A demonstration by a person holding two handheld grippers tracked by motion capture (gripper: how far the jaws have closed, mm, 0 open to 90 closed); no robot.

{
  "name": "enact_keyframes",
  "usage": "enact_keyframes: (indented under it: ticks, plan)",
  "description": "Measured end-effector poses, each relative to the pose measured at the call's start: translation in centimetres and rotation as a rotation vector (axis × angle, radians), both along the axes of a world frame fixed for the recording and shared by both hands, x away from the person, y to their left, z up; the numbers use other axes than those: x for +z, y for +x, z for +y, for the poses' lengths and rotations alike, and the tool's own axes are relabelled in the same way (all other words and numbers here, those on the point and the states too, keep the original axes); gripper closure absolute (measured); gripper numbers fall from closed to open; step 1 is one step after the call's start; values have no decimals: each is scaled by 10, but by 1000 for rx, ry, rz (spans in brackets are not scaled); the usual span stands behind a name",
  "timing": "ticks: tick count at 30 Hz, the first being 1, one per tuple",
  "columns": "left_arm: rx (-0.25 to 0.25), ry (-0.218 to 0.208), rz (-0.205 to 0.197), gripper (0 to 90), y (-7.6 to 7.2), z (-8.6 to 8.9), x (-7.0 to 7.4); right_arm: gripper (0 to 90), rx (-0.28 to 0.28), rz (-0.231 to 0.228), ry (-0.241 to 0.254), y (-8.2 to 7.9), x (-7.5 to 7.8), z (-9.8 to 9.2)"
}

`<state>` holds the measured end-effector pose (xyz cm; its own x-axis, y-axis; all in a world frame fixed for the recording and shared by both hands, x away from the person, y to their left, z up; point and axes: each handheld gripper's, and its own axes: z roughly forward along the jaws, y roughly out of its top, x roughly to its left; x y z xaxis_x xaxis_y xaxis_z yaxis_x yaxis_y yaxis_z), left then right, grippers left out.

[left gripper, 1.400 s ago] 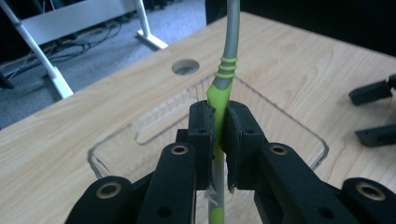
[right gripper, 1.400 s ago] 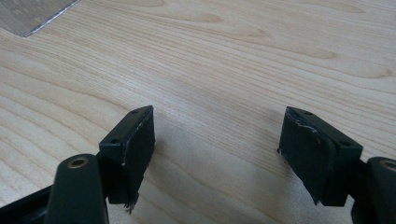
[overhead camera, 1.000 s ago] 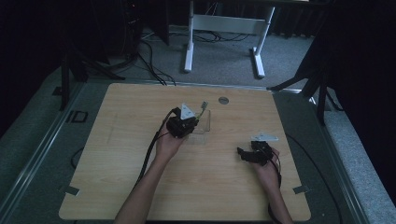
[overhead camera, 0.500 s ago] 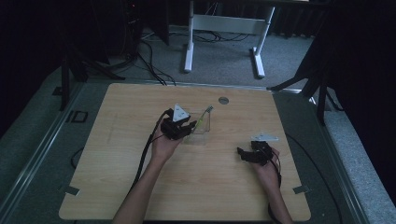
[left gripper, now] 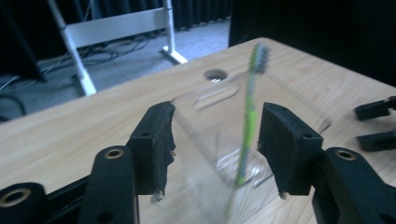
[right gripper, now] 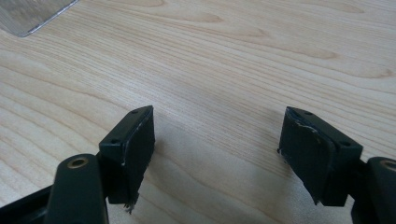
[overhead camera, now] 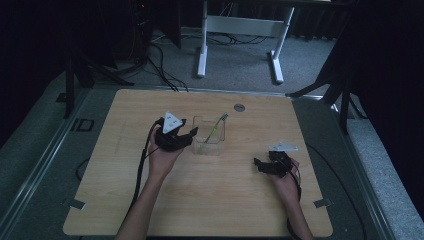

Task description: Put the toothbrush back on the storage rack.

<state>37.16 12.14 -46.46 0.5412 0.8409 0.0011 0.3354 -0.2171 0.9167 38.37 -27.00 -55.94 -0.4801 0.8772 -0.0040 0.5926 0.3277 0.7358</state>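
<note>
Toothbrush (overhead camera: 214, 131) with a green handle stands leaning inside a clear plastic box (overhead camera: 208, 136), its bristle end up above the rim and its lower end down on the box floor. That box sits on the wooden table (overhead camera: 200, 210), a little past the middle, with a small round hole (overhead camera: 239, 107) in the tabletop farther back. In the left gripper view the toothbrush (left gripper: 247, 126) shows through the clear wall, slightly blurred.

Just beside the box, on its left side, is the left gripper (overhead camera: 188, 136), carried in the person's left hand (overhead camera: 162, 157). Its jaws have just been opening and now stand spread wide; nothing is pinched between them, and the pads press on nothing (the box and brush sit beyond the tips, seen through the gap).

Well apart to the right, near the table's front right part, the right gripper (overhead camera: 259, 165) rests low over the wood in the person's right hand (overhead camera: 286, 182). In the right gripper view its jaws are spread too, with bare wood grain between them and a corner of the clear box (right gripper: 32, 16) at the upper left
</note>
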Motion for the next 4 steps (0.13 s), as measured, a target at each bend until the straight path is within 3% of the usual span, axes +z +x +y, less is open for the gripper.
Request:
enact_keyframes:
  ticks: [4]
  plan:
    - [60, -21, 39, 396, -3, 20, -15, 265, 0, 1, 0, 0, 0, 0]
